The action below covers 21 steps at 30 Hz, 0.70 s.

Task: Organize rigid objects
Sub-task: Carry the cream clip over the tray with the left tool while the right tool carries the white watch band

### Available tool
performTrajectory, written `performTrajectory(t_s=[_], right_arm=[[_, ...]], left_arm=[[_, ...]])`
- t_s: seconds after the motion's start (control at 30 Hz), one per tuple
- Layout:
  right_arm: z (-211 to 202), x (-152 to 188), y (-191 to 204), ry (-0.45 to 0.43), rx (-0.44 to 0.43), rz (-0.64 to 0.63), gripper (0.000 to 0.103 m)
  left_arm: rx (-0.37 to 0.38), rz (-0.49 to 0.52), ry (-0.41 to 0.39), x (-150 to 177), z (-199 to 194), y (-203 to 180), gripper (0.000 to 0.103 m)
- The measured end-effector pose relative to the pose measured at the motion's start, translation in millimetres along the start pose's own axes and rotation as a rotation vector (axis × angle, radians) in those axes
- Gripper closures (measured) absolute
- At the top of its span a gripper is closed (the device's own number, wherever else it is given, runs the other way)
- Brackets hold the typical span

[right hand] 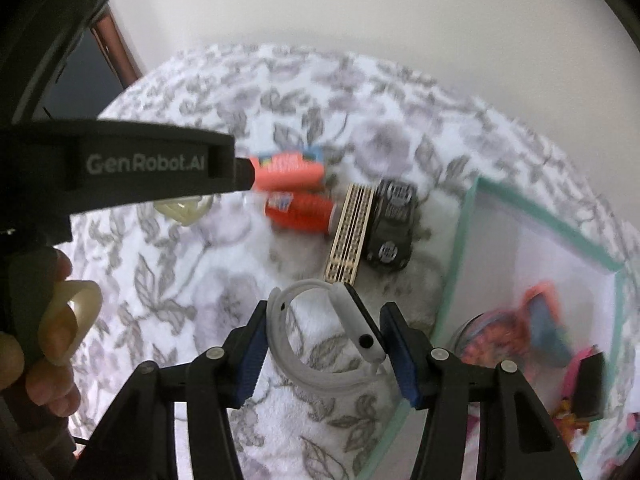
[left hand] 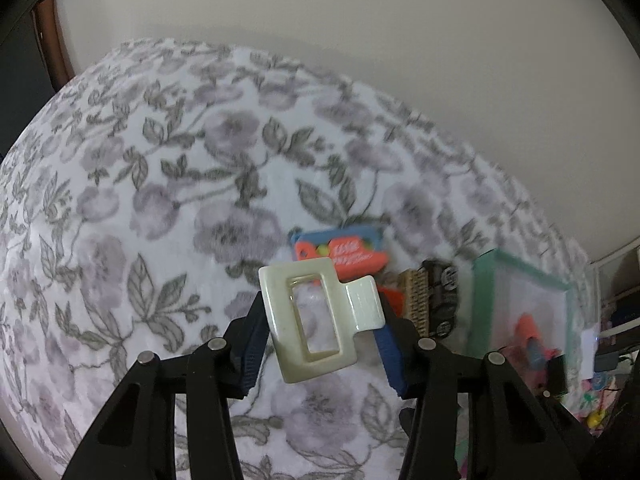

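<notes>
The floral blanket (left hand: 160, 200) covers the whole work surface, white pile with grey-mauve flowers and leaves. At its right side lies a green-rimmed bin (right hand: 464, 240), holding blurred pink, orange and blue items that cannot be identified. On the blanket beside the bin sit a black toy car (right hand: 392, 224), touching a pale slatted comb-like piece (right hand: 350, 232), then an orange cylinder (right hand: 300, 212) and an orange-and-blue packet (right hand: 288, 168) just beyond it. The left gripper (left hand: 320, 320) is clenched on a cream rectangular hair clip (left hand: 308, 320), held clear above the blanket, its blue pads pressing the clip's frame on one side and its tab on the other. The right gripper (right hand: 324, 340) grasps a translucent white wristband (right hand: 308, 356), looped between the blue pads, which bear on the loop and on its white capsule section. A hand (right hand: 48, 340) grips the left tool's handle.
</notes>
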State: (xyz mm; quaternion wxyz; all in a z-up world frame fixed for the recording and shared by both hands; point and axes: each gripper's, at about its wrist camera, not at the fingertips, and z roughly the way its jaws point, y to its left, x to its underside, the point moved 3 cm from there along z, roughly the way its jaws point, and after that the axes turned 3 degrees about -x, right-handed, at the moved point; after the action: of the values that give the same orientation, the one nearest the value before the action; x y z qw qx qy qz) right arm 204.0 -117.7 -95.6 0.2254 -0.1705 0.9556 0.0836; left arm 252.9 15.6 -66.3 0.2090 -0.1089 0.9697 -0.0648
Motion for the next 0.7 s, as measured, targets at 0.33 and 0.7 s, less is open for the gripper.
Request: performTrajectory(t_s=[0.33,0.7], right_arm=[[-56,-15,-19,-0.125,0.034,0.028,0.045],[-102,-6,-87,-0.213,0.111,0.179,0.045]], left_arm=[[0.075,0.009,-0.118,-12,-44,-24,0.051],[0.16,0.091,-0.147,-5,-65,-64,0.051]])
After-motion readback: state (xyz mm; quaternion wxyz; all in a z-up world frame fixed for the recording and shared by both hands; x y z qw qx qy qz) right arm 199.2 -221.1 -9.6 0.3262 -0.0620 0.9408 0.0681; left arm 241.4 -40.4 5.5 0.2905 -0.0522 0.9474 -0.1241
